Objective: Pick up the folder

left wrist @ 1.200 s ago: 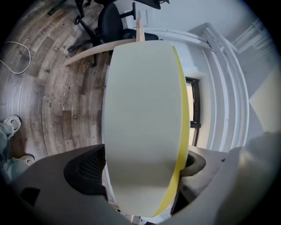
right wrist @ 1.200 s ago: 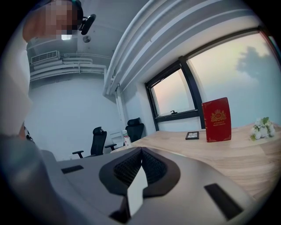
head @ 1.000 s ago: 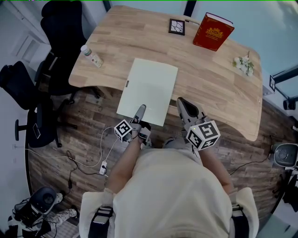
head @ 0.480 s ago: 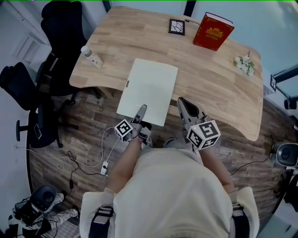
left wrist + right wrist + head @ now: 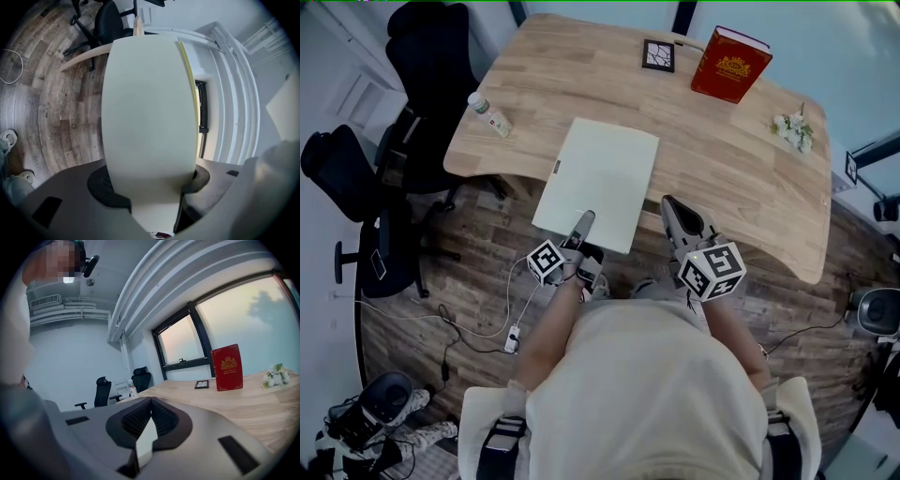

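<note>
A pale cream folder (image 5: 600,178) lies flat on the wooden table (image 5: 722,159), with its near end hanging over the front edge. My left gripper (image 5: 583,221) reaches level onto that overhanging edge. In the left gripper view the folder (image 5: 150,117) fills the space between the jaws of my left gripper (image 5: 152,183), which are closing around it with a gap still showing. My right gripper (image 5: 669,202) sits at the table's front edge, just right of the folder and apart from it. Its pads meet with nothing between them in the right gripper view (image 5: 149,401).
A red book (image 5: 729,64) stands upright at the far side, with a small picture frame (image 5: 656,54) to its left. A bottle (image 5: 488,114) lies near the left edge and white flowers (image 5: 790,130) at the right. Black office chairs (image 5: 422,56) stand left of the table.
</note>
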Demonstrator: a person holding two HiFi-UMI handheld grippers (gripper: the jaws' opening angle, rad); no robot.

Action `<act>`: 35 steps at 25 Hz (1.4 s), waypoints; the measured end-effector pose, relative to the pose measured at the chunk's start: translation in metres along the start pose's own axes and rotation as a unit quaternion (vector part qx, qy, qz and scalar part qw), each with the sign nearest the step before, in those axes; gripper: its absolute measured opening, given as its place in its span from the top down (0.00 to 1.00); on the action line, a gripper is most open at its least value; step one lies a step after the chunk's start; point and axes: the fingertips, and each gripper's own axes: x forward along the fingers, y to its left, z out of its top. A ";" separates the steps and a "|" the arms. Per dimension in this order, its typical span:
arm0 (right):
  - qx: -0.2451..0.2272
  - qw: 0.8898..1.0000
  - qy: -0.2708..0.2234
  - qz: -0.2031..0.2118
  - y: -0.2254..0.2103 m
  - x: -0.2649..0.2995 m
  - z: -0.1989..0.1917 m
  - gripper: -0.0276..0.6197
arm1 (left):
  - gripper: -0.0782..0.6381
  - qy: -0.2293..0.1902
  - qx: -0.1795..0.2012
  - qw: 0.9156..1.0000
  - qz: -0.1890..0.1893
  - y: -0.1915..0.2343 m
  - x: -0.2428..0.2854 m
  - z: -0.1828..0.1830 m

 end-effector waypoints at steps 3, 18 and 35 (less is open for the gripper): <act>0.001 1.000 -0.002 0.000 0.003 0.000 -0.001 0.93 | 0.50 0.004 0.000 1.000 0.015 0.000 -0.008 0.002; 0.011 1.000 -0.012 -0.009 0.020 0.000 -0.007 0.93 | 0.50 -0.025 -0.009 0.998 -0.060 -0.070 -0.038 0.020; 0.015 0.999 -0.034 -0.014 0.042 -0.002 -0.008 0.93 | 0.50 -0.059 -0.006 0.993 -0.099 -0.126 -0.084 0.061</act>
